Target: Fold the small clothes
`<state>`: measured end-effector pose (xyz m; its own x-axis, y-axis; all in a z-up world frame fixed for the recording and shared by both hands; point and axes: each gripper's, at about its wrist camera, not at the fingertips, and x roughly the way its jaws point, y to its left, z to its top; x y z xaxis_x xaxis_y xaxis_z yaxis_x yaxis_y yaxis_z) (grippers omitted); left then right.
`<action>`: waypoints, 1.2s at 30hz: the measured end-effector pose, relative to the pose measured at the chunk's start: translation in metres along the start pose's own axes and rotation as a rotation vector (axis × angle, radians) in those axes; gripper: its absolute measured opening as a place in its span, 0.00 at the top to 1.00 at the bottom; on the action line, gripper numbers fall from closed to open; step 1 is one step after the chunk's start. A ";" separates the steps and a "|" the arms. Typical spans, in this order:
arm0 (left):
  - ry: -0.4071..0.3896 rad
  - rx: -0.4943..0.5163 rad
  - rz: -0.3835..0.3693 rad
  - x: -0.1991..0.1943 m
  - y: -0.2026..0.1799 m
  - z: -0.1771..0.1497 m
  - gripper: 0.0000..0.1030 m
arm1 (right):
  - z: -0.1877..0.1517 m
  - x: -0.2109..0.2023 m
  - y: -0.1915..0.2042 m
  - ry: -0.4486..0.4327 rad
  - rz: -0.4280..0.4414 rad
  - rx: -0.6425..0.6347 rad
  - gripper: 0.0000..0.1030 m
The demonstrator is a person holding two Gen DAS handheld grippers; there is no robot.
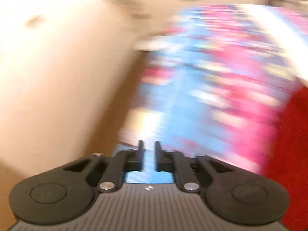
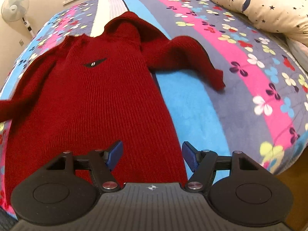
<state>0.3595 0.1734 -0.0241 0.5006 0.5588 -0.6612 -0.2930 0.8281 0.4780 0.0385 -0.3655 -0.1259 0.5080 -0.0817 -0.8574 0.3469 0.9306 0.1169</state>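
A dark red knitted sweater (image 2: 100, 100) lies front up on the flowered bedspread (image 2: 240, 73), its neck at the far end. One sleeve (image 2: 192, 57) stretches out to the right and the other runs off toward the left edge. My right gripper (image 2: 152, 154) hovers over the sweater's near hem, open, its blue pads (image 2: 115, 153) well apart with the knit showing between them. The left wrist view is smeared by motion. In it my left gripper (image 1: 149, 154) hangs above the bedspread (image 1: 192, 77) with a narrow gap and nothing in it. A strip of the red sweater (image 1: 292, 144) shows at the right edge.
A cream star-printed quilt or pillow (image 2: 259, 5) is heaped at the bed's far right. A standing fan (image 2: 15, 5) is by the wall at far left. Wooden floor (image 2: 296, 182) shows past the bed's near right edge. A pale blurred surface (image 1: 57, 77) fills the left wrist view's left half.
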 end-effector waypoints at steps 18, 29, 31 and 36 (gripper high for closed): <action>0.233 -0.107 -0.338 -0.023 -0.046 -0.141 0.02 | 0.101 0.125 -0.127 -0.070 -0.052 0.487 0.31; 0.241 -0.060 -0.317 -0.051 -0.078 -0.143 0.02 | 0.146 0.131 -0.138 -0.165 -0.051 0.175 0.84; 0.234 -0.049 -0.320 -0.054 -0.080 -0.138 0.02 | 0.183 0.114 -0.155 -0.236 -0.118 0.189 0.84; 0.240 -0.046 -0.332 -0.062 -0.083 -0.139 0.02 | 0.291 0.090 -0.214 -0.444 -0.489 0.332 0.41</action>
<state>0.2394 0.0766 -0.1036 0.3717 0.2515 -0.8936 -0.1865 0.9632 0.1935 0.2395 -0.6759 -0.0826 0.4810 -0.6615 -0.5754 0.7998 0.5999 -0.0212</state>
